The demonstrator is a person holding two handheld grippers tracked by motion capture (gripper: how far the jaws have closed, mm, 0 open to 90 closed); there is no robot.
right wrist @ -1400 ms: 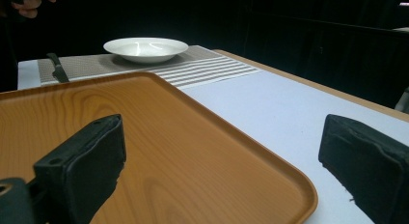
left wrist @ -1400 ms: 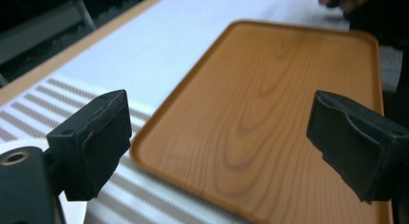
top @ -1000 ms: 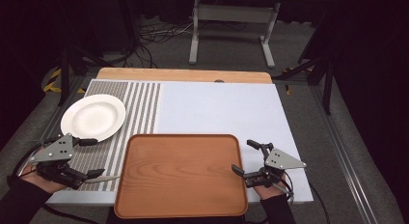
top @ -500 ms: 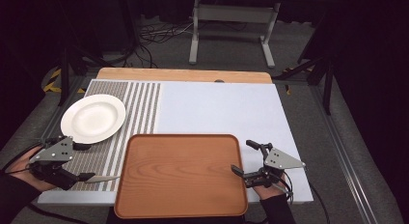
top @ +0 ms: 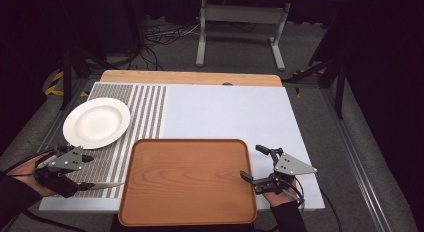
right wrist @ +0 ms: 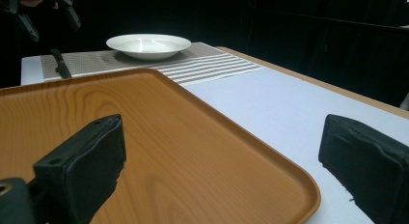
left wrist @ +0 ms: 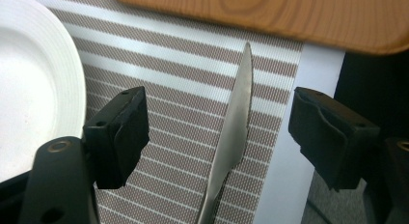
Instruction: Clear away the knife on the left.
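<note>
your left gripper (top: 75,173) sits at the near left corner of the table with its jaws spread wide, nothing gripped. the knife (left wrist: 230,137) lies flat on the striped placemat (left wrist: 169,89), and in the left gripper view it runs up between the two black pads — closer to the right pad than the left, touching neither. its tip points at the wooden tray (left wrist: 270,16) and stops just short of the rim. the handle end runs out of the bottom of that view, so you cannot tell how far back it goes under the gripper. in the high view the knife (top: 102,185) reads as a thin blade pointing right, just beside the tray's (top: 185,182) left edge.

the white plate (top: 96,123) sits on the mat just beyond the knife, apart from it — looks like a place setting laid out beside the tray, so the knife is probably the pick target.

your right gripper (top: 257,167) is also released, jaws wide, straddling the tray's right rim (right wrist: 289,185) near its near corner, one pad over the tray, one over the bare white table (right wrist: 289,103). likely staged to steady or lift the tray; no contact visible.

judgement: to grasp, you'd centre the left jaws on the blade a bit more, then close.
</note>
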